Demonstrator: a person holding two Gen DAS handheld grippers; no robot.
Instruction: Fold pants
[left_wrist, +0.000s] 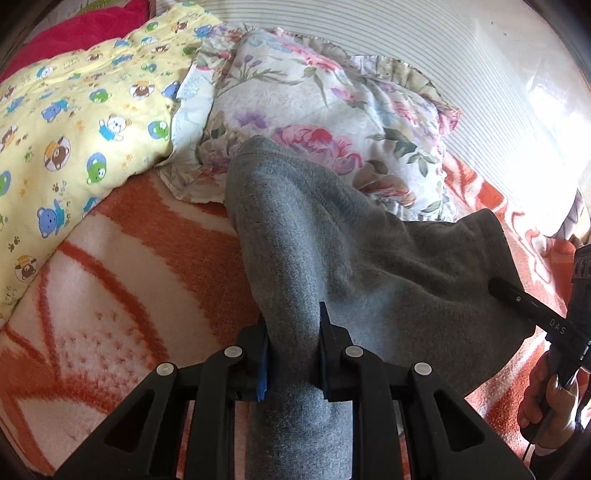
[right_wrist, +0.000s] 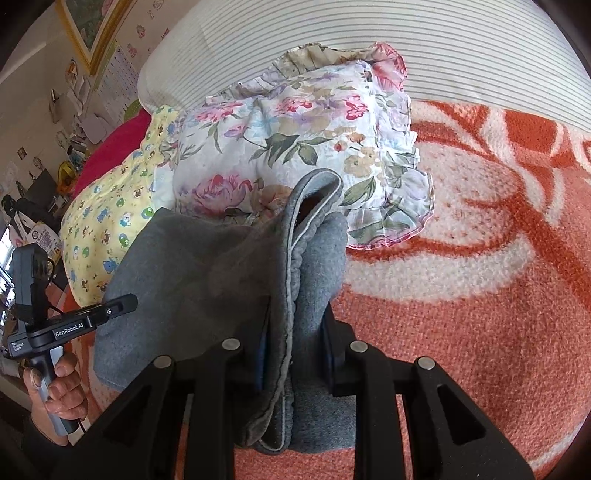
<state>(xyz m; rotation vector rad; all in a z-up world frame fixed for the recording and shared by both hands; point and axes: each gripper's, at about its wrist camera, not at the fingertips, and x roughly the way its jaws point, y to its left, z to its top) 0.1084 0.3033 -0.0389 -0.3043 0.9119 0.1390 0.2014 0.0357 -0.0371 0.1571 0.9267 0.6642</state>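
The grey fleece pants (left_wrist: 332, 258) hang stretched between both grippers above the orange and white blanket (left_wrist: 129, 277). My left gripper (left_wrist: 293, 354) is shut on a bunched grey fold of the pants. My right gripper (right_wrist: 295, 350) is shut on the pants (right_wrist: 207, 269) at the elastic waistband edge, with cloth draping over its jaws. The right gripper also shows at the right edge of the left wrist view (left_wrist: 495, 286), touching the pants. The left gripper shows at the left of the right wrist view (right_wrist: 129, 301), held by a hand.
A floral pillow (left_wrist: 314, 110) lies just behind the pants. A yellow cartoon-print quilt (left_wrist: 74, 110) and a red cushion (left_wrist: 74, 29) lie to the left. A striped headboard cushion (right_wrist: 369, 48) runs along the back. A cluttered shelf (right_wrist: 33, 177) stands at far left.
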